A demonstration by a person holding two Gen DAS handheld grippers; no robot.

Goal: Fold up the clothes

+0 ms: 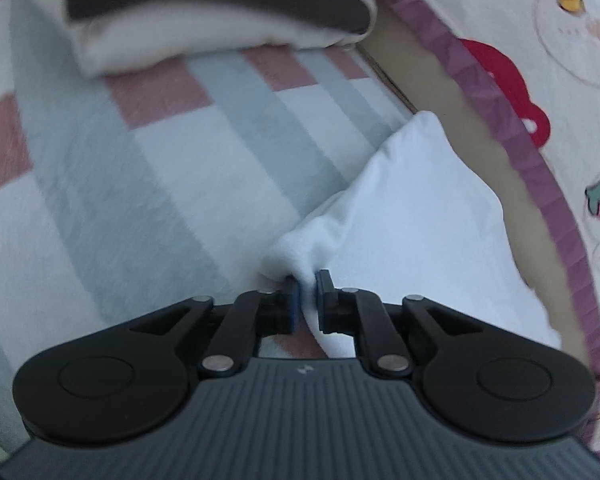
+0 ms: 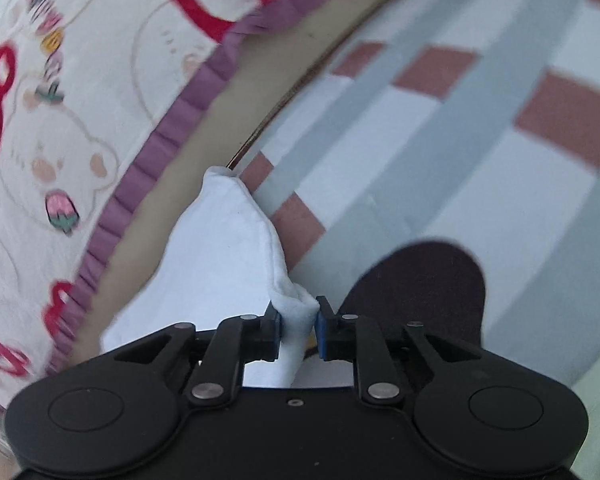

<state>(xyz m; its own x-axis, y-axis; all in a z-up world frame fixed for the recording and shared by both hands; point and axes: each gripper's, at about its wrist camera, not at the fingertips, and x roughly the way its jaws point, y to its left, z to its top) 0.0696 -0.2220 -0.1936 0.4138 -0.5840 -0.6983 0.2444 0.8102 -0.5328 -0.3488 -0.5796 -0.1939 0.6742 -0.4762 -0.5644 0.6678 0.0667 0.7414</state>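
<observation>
Left gripper [image 1: 307, 280]: clamped on a bunched edge of the white garment [image 1: 411, 208], blue pads nearly together with cloth pinched between.
Right gripper [image 2: 298, 312]: clamped on a thicker rolled fold of the same white garment [image 2: 228, 240], pads set a little apart by the cloth.
White garment: lying on the checked blanket [image 1: 160, 168], along its edge, reaching from both sets of jaws toward the tan strip [image 1: 479, 136].
Checked blanket: pale blue, white and dusty pink squares, spread flat under everything.
Folded pile [image 1: 220, 20]: cream cloth with a dark brown layer on top, resting on the blanket, well apart from the white garment, at the top of the left wrist view.
Cartoon quilt [image 2: 60, 120]: white with red bears and strawberries, purple ruffled border [image 2: 148, 168], just beyond the tan strip.
Dark rounded shape [image 2: 419, 280]: on the blanket just beside the right jaws; cannot tell what.
Sharpness: both views motion-blurred.
</observation>
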